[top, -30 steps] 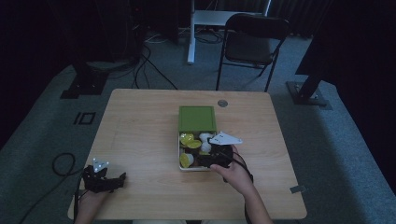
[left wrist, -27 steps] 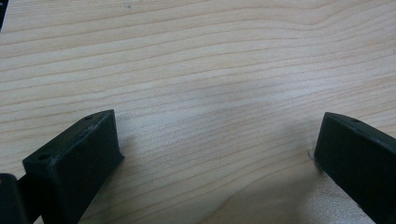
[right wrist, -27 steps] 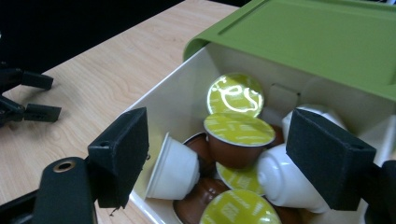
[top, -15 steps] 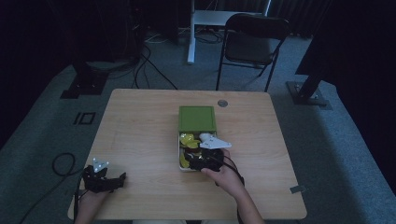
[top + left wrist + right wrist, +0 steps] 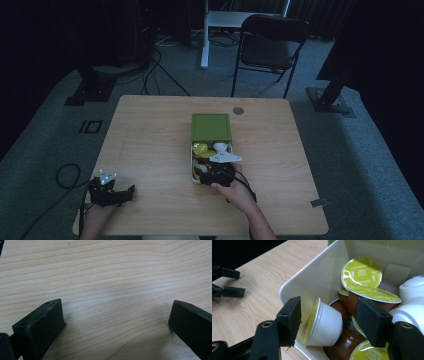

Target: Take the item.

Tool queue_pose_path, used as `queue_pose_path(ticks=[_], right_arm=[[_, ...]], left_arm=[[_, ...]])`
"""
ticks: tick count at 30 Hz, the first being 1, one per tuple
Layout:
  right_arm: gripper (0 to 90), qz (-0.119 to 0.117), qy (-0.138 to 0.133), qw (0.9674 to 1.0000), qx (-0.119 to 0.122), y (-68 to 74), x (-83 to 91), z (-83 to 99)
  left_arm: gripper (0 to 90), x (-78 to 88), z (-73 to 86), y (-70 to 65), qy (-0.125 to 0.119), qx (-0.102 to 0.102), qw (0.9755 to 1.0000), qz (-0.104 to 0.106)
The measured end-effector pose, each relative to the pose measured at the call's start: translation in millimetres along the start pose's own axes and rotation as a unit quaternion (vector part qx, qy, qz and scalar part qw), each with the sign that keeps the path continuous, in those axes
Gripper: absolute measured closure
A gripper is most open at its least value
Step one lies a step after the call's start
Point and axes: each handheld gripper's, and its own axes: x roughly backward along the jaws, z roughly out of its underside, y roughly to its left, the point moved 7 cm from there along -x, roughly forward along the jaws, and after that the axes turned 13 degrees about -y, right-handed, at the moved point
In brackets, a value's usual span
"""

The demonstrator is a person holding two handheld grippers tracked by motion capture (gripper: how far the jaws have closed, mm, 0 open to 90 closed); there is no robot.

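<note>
While the wooden surface (image 5: 150, 140) carries it near the middle, the white box (image 5: 312, 277) lies with its green lid (image 5: 211, 126) folded back, full of coffee capsules. Over its near end hangs the right gripper (image 5: 327, 322), whose jaws have just been closing; a white capsule (image 5: 324, 323) lying on its side sits between them, one jaw outside the box wall, neither pad pressing yet. At the near left corner rests the left gripper (image 5: 115, 322), jaws spread wide over bare wood.
</note>
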Motion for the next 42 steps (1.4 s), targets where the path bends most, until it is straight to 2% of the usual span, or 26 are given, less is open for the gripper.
queue_pose_path(ticks=[2,4,11,18,20,24,31,37,42], right_arm=[[40.3,0.002,0.001,1.0,0.001,-0.3,-0.3,0.9],[45.7,0.007,0.0,1.0,-0.004,-0.5,-1.6,4.1],[49.2,0.004,0.01,0.9999,-0.003,3.1,-5.2,9.9],[52.4,0.012,0.02,0.9997,0.001,4.5,-10.0,17.4],[53.3,0.012,0.02,0.9997,-0.003,4.0,-10.0,17.2],[53.7,0.014,0.023,0.9996,0.011,4.8,-11.2,17.3],[55.0,0.012,0.022,0.9994,0.022,4.3,-11.0,16.3],[55.6,0.01,0.02,0.9997,0.014,3.1,-7.7,12.7],[55.9,0.01,0.013,0.9996,0.023,2.7,-2.7,5.5]], left_arm=[[0.3,0.0,0.0,0.0,0.0,0.0,1.0,0.0],[0.3,0.0,0.0,0.0,0.0,0.0,1.0,0.0],[0.3,0.0,0.0,0.0,0.0,0.0,1.0,0.0],[0.4,0.0,0.0,0.0,0.0,0.0,1.0,0.0],[0.4,0.0,0.0,0.0,0.0,0.0,1.0,0.0],[0.4,0.0,0.0,0.0,0.0,0.0,1.0,0.0],[0.4,0.0,0.0,-0.2,0.0,-0.001,1.0,0.001],[0.4,0.0,0.0,-0.2,0.0,0.0,1.0,0.001],[0.3,0.0,0.0,-0.2,0.0,0.0,1.0,0.001]])
